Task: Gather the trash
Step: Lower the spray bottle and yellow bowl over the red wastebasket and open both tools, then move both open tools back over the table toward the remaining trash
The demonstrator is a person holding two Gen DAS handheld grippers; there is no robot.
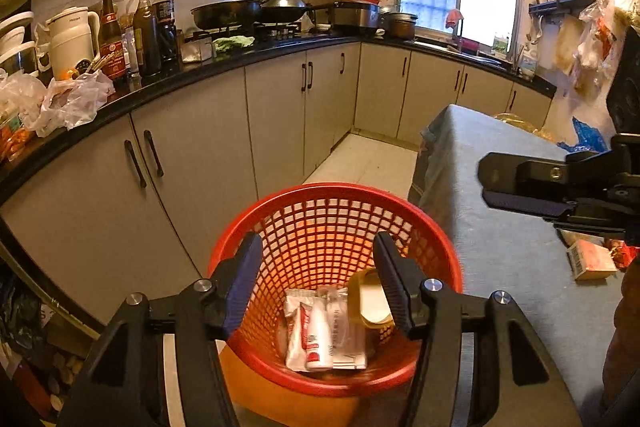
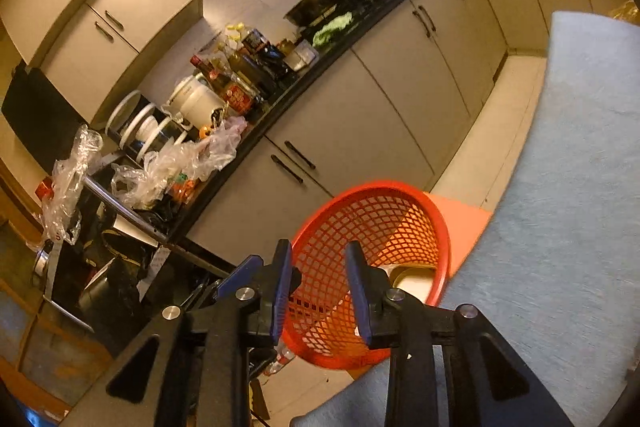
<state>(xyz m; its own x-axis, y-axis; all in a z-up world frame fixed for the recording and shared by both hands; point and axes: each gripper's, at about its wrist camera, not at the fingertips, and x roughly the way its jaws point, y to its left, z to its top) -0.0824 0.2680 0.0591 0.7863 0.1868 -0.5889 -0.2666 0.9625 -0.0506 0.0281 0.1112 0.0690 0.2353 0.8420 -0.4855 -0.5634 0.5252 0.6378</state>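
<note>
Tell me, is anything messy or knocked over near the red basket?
Nothing looks spilled. The red basket stands upright beside the table, with wrappers and a yellow tub inside. A small box lies on the table.

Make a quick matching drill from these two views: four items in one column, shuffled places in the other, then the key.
Items:
1. red basket
2. white kettle
3. small carton
4. white tube

Places:
A. on the black counter
B. inside the basket
C. on the grey-blue tablecloth
D. on the floor beside the table

Pairs: 1-D, 2-A, 3-C, 4-B
</note>
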